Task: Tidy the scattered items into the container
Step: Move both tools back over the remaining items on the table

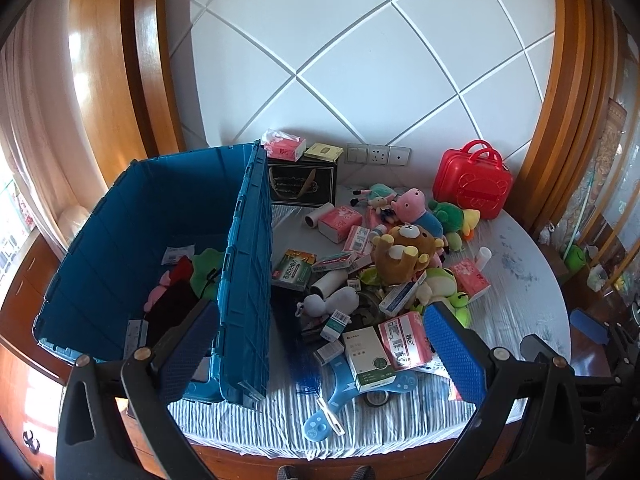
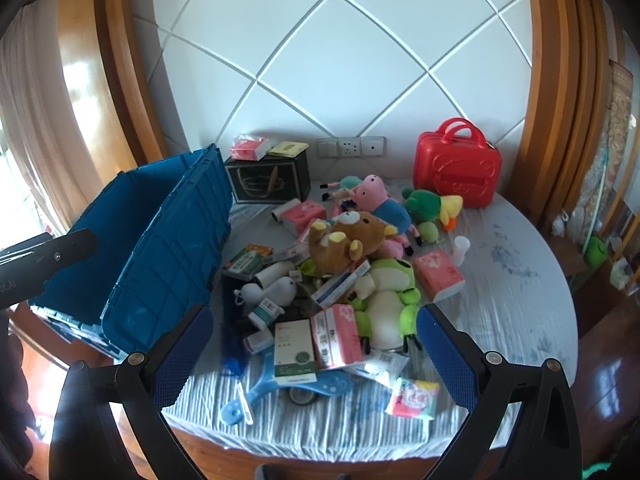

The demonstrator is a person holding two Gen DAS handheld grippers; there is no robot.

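We are holding both tools above the near edge of the counter (image 2: 520, 320), which is covered with a pale striped cloth. The left hand-held gripper (image 1: 320, 344) is standing wide open with nothing between its blue pads; the right hand-held gripper (image 2: 316, 352) is likewise spread open and empty.

The scattered items are lying in one heap just right of the blue crate (image 1: 132, 216). Nearest the crate wall we are noting a green box (image 1: 294, 269), a white plush (image 1: 332, 302) and a white box (image 2: 293, 350) beside a pink packet (image 2: 338, 338). Farther from the crate are sitting a brown bear (image 2: 346, 242), a pink pig toy (image 2: 378, 196) and a green frog plush (image 2: 390, 292). A red case (image 2: 458, 166) is standing well apart from the crate, against the wall.

We are judging the plush toys light, soft and forgiving; a pinch on a limb or the body should hold. The cardboard boxes look light but stiff, with smooth faces, so taking them across the narrow sides seems safest. The film-wrapped packets may be slippery and will squash.

The crate is standing open, its hinged lid flap (image 1: 248, 264) upright on the side facing the heap. Inside we are seeing green, red and pink soft things and some small cartons on the floor; plenty of room is remaining. Lifts will have to clear that flap.
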